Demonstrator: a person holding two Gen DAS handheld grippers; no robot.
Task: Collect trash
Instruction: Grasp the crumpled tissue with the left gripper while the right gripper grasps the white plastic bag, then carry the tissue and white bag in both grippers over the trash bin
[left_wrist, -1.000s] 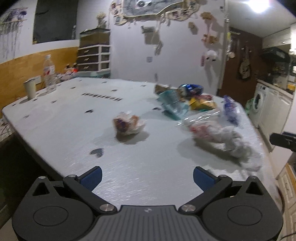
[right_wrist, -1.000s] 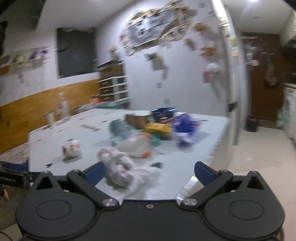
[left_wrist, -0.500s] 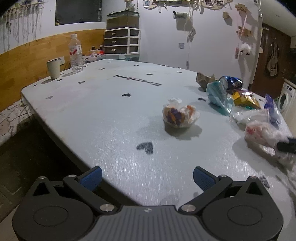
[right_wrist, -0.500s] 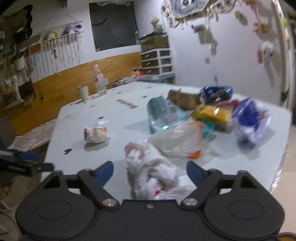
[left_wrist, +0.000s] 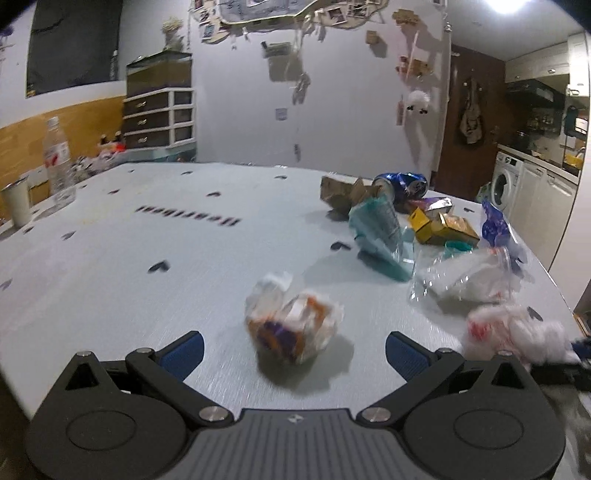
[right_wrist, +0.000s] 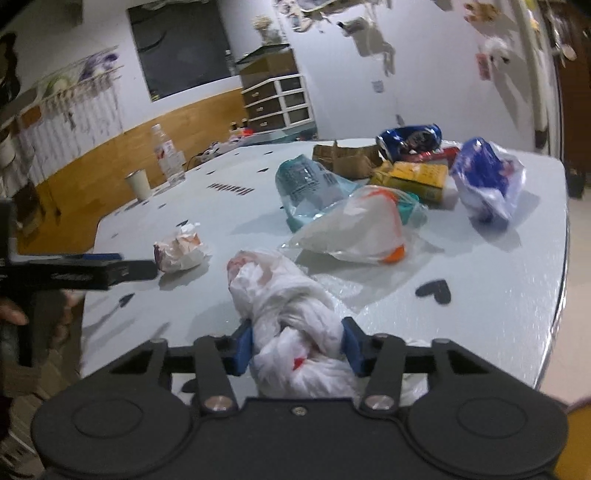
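The right gripper (right_wrist: 297, 349) has just been closing, and its blue fingers (right_wrist: 243, 349) are now pressing on both flanks of the knotted white plastic bag (right_wrist: 284, 306), which is lying on the worktop (right_wrist: 498, 295) at its near edge. The bag's long axis is running away from the fingers, towards the clear bag with orange trim (right_wrist: 354, 229); the fingers are clamping the near, knotted end, so most of the bag is extending ahead of them.

The left gripper (left_wrist: 293, 354) is standing wide open with nothing pressed. The crumpled food wrapper (left_wrist: 291, 321) is sitting on the worktop (left_wrist: 147, 295) directly ahead, between the lines of the two fingers (left_wrist: 183, 350) but beyond their tips and untouched. Judged from this layout, the left gripper needs a straight forward advance before closing, while the right side appears ready for a lift.
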